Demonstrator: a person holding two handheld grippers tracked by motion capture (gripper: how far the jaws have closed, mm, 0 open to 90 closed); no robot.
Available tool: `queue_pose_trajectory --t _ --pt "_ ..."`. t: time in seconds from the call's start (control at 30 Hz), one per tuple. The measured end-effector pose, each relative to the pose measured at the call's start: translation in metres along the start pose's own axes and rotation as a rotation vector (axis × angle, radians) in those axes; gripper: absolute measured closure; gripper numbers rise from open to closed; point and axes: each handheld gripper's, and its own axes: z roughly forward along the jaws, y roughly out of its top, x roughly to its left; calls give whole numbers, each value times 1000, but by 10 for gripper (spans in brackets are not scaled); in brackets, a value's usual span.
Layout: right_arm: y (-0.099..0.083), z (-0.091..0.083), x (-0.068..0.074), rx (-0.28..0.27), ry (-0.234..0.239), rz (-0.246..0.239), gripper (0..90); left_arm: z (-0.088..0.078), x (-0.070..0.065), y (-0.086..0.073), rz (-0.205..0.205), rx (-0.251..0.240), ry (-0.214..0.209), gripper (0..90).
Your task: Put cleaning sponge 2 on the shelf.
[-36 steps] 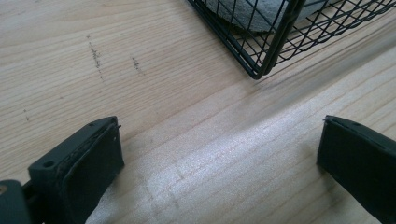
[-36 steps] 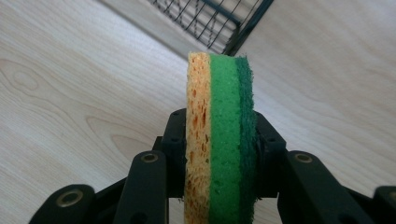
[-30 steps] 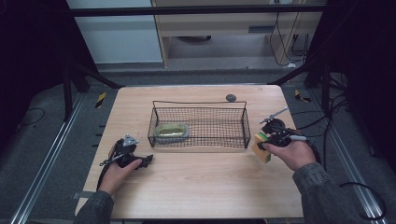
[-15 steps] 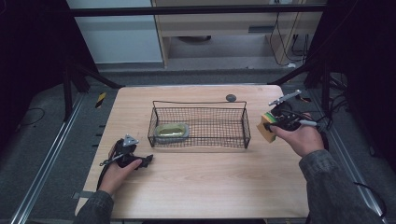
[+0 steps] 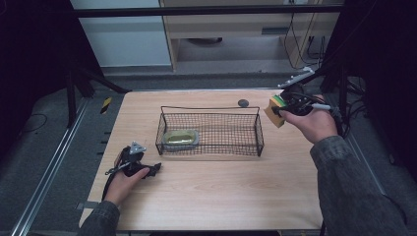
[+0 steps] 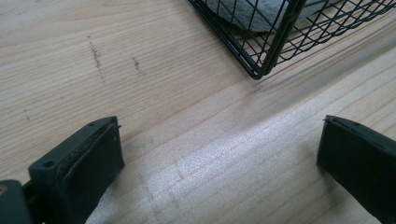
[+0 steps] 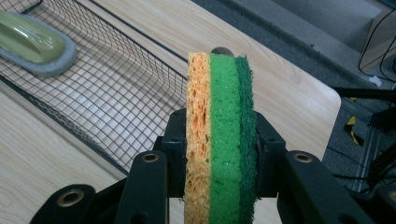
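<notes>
Right hand (image 5: 311, 123) raised off the worktop (image 5: 221, 196), just beyond the right end of the wire basket (image 5: 210, 132), forearm in a grey sleeve (image 5: 354, 191) coming in from the lower right. Right claw (image 5: 281, 109) points toward the basket's right end wall and is clenched on one sponge (image 5: 274, 111). In the right gripper view the sponge (image 7: 220, 140) stands on edge between the two jaws: orange layer on one face, bright green in the middle, dark green scouring layer on the other face. It is held in the air, outside the basket and above its rim level as far as the high view shows.

Left hand (image 5: 125, 174) low, resting on the worktop near the basket's front left corner, wrist turned so the left claw (image 5: 152, 169) points toward that corner. In the left gripper view both jaws stand wide apart over bare wood, nothing between them: released. The basket corner (image 6: 261, 70) lies just ahead of them, apart.

Count: one basket, black wire, rectangular, middle of the worktop. One scrubber (image 5: 180, 138) inside it at the left end, grey pad with a yellow-green top. One sponge, in the right claw. One small dark round object (image 5: 243, 103) on the worktop behind the basket, toward its right end; too small to identify.
</notes>
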Motion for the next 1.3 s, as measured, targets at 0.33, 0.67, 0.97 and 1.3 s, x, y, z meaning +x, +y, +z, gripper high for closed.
queue_pose_trajectory --t 0.33,0.67,0.97,1.3 --pt "12 8 1 2 -2 -12 650 0 0 0 -1 0 1 0" --pt "20 16 6 -14 3 -19 650 0 0 1 0 1 1 0" --pt "24 25 13 -6 21 -28 650 1 0 1 0 1 0 0" --pt "22 42 23 10 51 -33 650 1 0 1 0 0 1 0"
